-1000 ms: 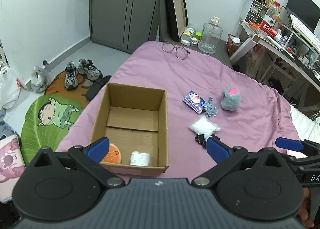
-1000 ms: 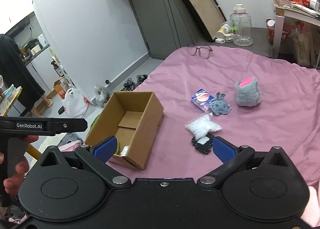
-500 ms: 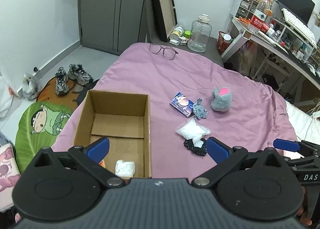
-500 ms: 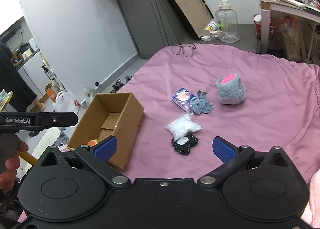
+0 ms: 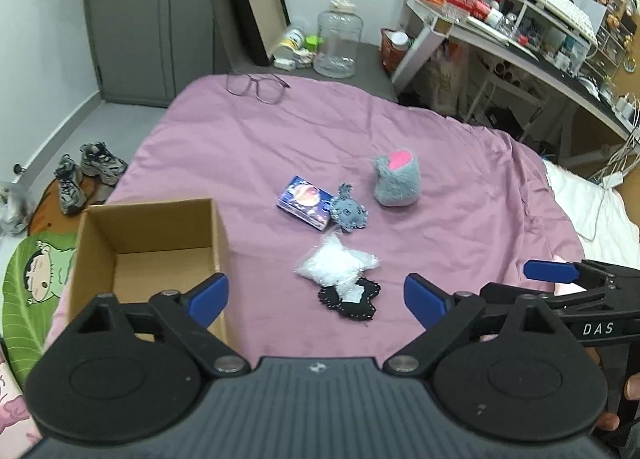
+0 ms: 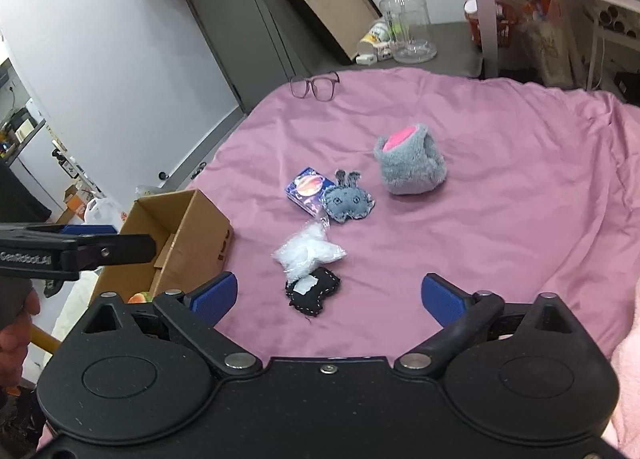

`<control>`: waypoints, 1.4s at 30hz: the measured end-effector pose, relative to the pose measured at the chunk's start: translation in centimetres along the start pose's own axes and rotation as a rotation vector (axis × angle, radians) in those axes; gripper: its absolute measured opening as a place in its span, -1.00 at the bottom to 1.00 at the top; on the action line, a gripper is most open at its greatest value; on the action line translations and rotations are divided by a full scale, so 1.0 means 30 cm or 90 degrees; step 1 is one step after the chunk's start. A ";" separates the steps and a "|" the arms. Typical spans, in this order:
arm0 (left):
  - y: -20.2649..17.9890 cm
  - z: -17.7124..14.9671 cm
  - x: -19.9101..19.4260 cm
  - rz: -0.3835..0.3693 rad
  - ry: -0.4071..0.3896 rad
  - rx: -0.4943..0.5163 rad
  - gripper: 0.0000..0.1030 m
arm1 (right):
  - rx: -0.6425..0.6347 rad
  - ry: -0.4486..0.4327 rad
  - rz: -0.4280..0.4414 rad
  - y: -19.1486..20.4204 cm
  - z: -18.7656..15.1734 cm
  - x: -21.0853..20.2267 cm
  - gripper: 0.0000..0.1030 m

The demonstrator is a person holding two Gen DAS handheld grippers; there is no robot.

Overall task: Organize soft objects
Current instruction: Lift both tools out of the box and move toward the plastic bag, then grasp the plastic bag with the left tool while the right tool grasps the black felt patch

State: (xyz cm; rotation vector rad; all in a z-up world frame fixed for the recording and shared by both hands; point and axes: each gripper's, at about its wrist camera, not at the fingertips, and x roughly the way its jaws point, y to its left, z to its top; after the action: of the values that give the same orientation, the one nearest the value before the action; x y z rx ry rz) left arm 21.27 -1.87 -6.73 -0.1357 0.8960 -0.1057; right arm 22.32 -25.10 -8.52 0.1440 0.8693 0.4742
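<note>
Even indoor light, fisheye-warped edges

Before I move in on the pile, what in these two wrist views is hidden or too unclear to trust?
- Cardboard box floor: left wrist view, near part hidden by the left gripper; right wrist view shows only an orange scrap.
- Black felt piece: partly under the clear plastic bag in both views.
- Printed packet: one corner hidden by the grey bunny patch; print too small.
- Right gripper: only a fingertip shows in the left view.
</note>
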 end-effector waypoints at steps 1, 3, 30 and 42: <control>-0.003 0.007 0.020 -0.002 0.005 0.005 0.75 | -0.001 0.004 0.003 -0.005 0.000 0.011 0.87; -0.006 0.019 0.050 -0.008 0.014 0.013 0.69 | 0.000 0.012 0.003 -0.015 -0.001 0.037 0.86; -0.058 0.063 0.544 -0.023 0.174 0.065 0.59 | 0.107 0.151 0.086 -0.173 -0.038 0.369 0.27; -0.051 0.049 0.687 -0.002 0.218 0.067 0.21 | 0.141 0.192 0.114 -0.212 -0.050 0.437 0.07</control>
State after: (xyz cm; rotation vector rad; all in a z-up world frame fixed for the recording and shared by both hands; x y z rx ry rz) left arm 35.15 -6.34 -21.44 -0.0205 1.2287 -0.1812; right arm 30.55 -24.88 -20.62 0.3617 1.2107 0.5748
